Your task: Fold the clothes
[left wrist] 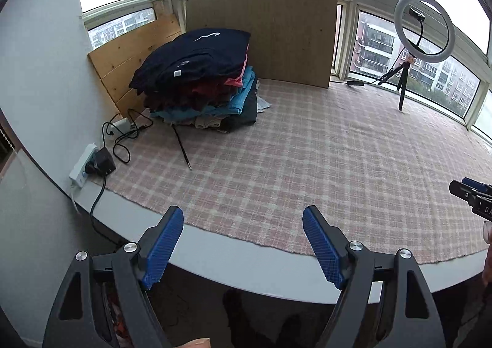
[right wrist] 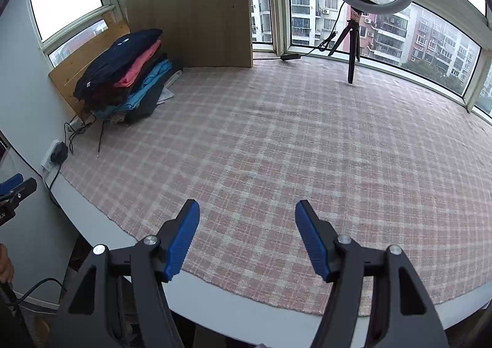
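A stack of folded clothes (left wrist: 200,77), dark navy on top with red, pink and blue layers below, stands at the far left of the table on a pink plaid cloth (left wrist: 307,157). The stack also shows in the right wrist view (right wrist: 126,71). My left gripper (left wrist: 243,222) is open and empty above the table's near edge. My right gripper (right wrist: 247,215) is open and empty over the near part of the plaid cloth (right wrist: 292,138). Each gripper shows at the other view's edge, the right one (left wrist: 473,197) and the left one (right wrist: 15,191).
A ring light on a tripod (left wrist: 412,49) stands at the far right by the windows, also in the right wrist view (right wrist: 359,9). A cardboard panel (left wrist: 261,28) leans at the back. A power strip with plugs and cables (left wrist: 92,163) lies at the left edge.
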The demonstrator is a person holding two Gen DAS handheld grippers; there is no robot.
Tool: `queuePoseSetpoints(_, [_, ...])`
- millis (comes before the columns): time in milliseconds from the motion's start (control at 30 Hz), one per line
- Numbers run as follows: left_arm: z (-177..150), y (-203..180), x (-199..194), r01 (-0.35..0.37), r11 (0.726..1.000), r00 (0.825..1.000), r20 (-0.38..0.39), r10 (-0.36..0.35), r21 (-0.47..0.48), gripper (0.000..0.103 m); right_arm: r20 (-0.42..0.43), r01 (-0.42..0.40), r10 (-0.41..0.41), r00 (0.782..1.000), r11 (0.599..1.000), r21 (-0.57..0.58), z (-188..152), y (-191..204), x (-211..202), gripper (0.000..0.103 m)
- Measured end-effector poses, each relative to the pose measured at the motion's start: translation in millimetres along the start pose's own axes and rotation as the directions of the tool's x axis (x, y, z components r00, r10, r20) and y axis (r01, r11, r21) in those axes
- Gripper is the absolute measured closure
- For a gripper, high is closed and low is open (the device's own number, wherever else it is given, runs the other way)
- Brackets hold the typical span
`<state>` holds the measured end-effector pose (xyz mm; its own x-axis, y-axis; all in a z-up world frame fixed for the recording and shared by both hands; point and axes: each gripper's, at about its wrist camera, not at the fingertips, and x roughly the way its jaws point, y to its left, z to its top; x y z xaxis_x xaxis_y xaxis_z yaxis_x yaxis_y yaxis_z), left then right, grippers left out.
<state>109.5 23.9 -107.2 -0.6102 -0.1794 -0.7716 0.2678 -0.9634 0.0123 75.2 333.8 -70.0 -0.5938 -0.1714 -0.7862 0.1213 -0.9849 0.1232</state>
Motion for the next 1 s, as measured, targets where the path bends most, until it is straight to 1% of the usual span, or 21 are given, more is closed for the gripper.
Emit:
queuePoseSetpoints(233, [-14,9,-1,0.02,0.999,0.999,-0.033,-0.022,-0.05,0.024,-0.014,0.02,-0.02,1.0,1.0,-0.005,-1,-5,0,0.039])
queuePoseSetpoints(400, [-15,6,0,0.016,0.998,0.998,-0.056,-0.019,-0.058,0.024,-0.016,0.033,-0.034,0.999,0.999,-0.029,1,-2,2,0.039])
queuePoseSetpoints(600, [-12,8,0,0.031,0.996,0.998,-0.055,-0.035,-0.081,0.024,-0.02,0.045,-0.046,0.999,0.998,-0.046,4,-1,5,0.039])
queuePoseSetpoints(767, [-9,5,0,0.017,0.998,0.998,-0.052,-0.02,-0.057,0.024,-0.028,0.047,-0.048,0.998,0.998,-0.042,6,-2,6,0.039])
queuePoseSetpoints(1000, [-4,1,3,0.017,0.999,0.999,-0.045,-0.018,-0.034,0.024,-0.039,0.047,-0.049,0.998,0.998,-0.039,7,-3,11,0.039])
